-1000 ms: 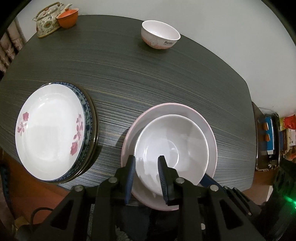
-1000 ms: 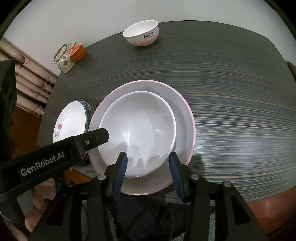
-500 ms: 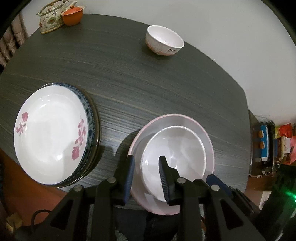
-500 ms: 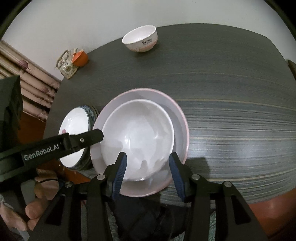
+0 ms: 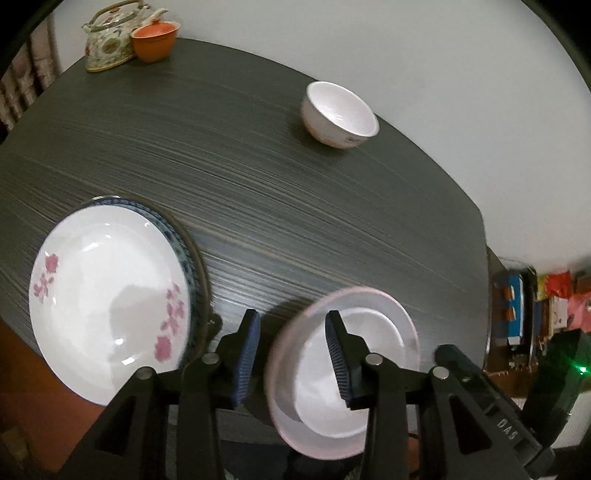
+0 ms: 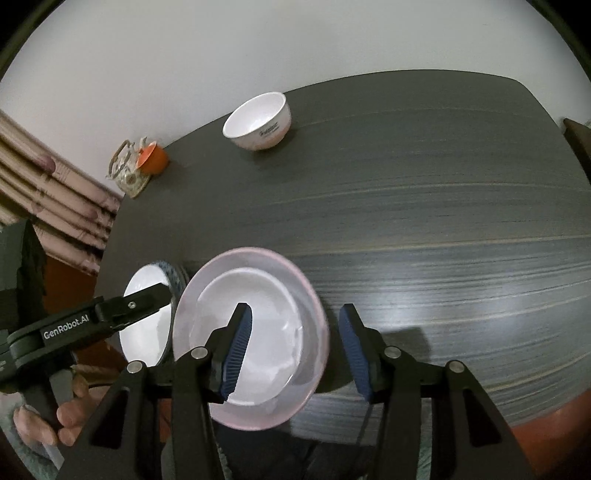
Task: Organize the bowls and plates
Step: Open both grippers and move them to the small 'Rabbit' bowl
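Two nested dishes, a white bowl (image 6: 258,332) in a pink plate (image 6: 314,354), sit at the desk's (image 6: 443,221) six-o'clock edge. Both grippers, left (image 5: 293,356) opening and right (image 6: 297,352), straddle the rims unclamped. Likely glazed, slippery, breakable: grip the rim.

Floral teapot (image 5: 110,35) touching orange cup (image 5: 153,42) at far corner of dark table (image 5: 258,206), curtain (image 6: 48,206)

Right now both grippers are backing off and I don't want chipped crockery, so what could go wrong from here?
1. The pink-rimmed plate with the white bowl nested in it sits at the near edge of the dark wood-grain table, seemingly overhanging; a nudge could tip it off.
2. The opening left gripper straddles that plate's rim, so pulling back could drag it.
3. The flowered plate stack also reaches the table edge.
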Action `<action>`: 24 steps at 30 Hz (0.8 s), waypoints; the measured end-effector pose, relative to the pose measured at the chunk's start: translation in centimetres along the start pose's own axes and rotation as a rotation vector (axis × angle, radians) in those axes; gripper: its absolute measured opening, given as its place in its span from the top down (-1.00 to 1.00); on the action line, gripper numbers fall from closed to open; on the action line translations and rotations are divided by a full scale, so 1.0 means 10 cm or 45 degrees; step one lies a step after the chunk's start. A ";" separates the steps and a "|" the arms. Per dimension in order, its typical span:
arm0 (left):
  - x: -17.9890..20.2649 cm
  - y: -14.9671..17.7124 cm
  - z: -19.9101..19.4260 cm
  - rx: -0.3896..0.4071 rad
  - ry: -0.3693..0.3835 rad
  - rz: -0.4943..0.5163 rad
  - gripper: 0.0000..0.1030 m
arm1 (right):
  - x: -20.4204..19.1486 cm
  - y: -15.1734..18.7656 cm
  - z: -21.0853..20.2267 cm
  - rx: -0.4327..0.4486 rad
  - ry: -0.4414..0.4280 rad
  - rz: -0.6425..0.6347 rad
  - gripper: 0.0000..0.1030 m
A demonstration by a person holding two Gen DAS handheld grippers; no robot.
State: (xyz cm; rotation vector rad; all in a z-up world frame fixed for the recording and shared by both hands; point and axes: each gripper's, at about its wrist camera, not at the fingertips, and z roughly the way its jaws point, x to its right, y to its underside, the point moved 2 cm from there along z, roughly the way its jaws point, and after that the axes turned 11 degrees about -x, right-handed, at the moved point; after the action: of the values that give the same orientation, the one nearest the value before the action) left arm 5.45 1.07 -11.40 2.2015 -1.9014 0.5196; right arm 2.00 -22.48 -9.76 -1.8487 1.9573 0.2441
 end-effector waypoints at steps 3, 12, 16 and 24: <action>-0.06 -0.12 0.02 0.001 -0.009 -0.024 0.27 | 0.08 -0.13 0.01 0.004 0.010 0.012 0.09; -0.05 -0.65 0.13 0.037 -0.092 -0.046 0.26 | 0.23 -0.63 0.13 -0.014 -0.032 -0.019 0.06; 0.03 -1.00 0.19 0.073 -0.131 -0.026 0.26 | 0.25 -0.95 0.18 0.002 -0.044 -0.024 0.06; 0.19 -1.70 0.34 0.114 -0.051 -0.013 0.26 | 0.28 -1.67 0.42 0.021 -0.001 -0.044 -0.04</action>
State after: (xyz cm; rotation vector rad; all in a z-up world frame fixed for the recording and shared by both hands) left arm 22.86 0.84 -12.37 2.2922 -1.9216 0.5744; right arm 19.11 -24.79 -11.89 -1.8698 1.9196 0.2167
